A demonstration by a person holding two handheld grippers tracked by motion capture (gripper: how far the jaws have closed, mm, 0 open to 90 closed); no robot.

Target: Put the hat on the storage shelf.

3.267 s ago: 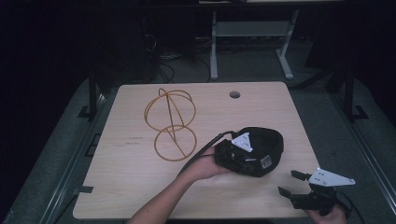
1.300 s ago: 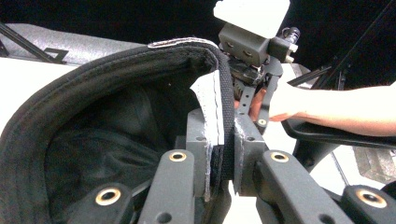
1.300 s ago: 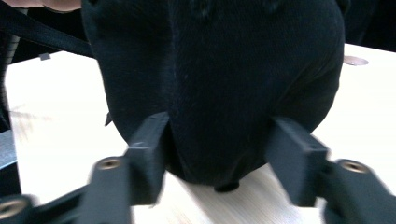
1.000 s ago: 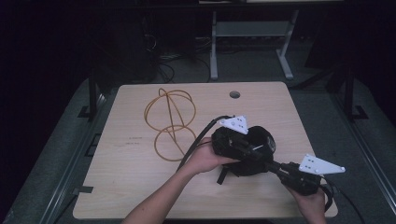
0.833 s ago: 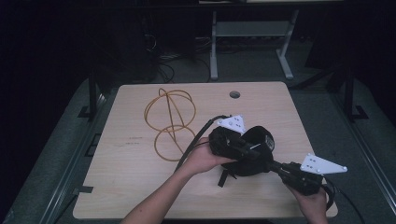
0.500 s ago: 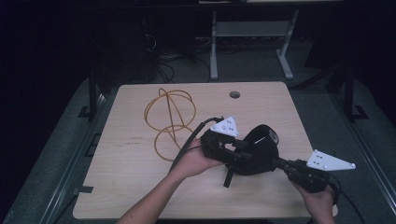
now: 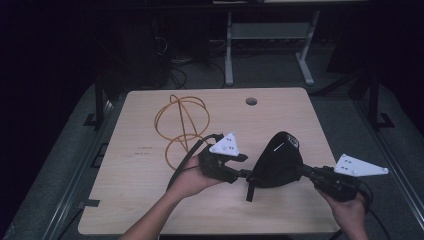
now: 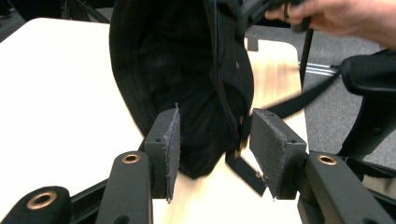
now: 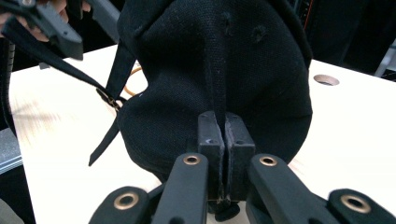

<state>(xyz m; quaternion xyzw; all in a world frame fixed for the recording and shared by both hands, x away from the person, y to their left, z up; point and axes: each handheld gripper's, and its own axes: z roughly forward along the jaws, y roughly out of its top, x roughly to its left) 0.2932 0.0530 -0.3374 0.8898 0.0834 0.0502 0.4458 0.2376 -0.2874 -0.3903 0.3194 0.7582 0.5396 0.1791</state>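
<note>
Lifted now, black cap (image 7: 276, 162) hangs upright, strap dangling.

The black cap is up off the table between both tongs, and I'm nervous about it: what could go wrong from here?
The right tongs pinch only a thin fold of the black cap, so it could slip. The left tongs stand open around its edge, giving no backup. The loose strap dangles and could snag.

A black fabric cap (image 7: 277, 162) stands raised on edge at the near right of the worktop (image 7: 150, 200), its dome turned to the right, its hollow to the left. A black strap (image 7: 248, 189) with a small metal buckle hangs from its near-left edge, down toward the wood
</note>
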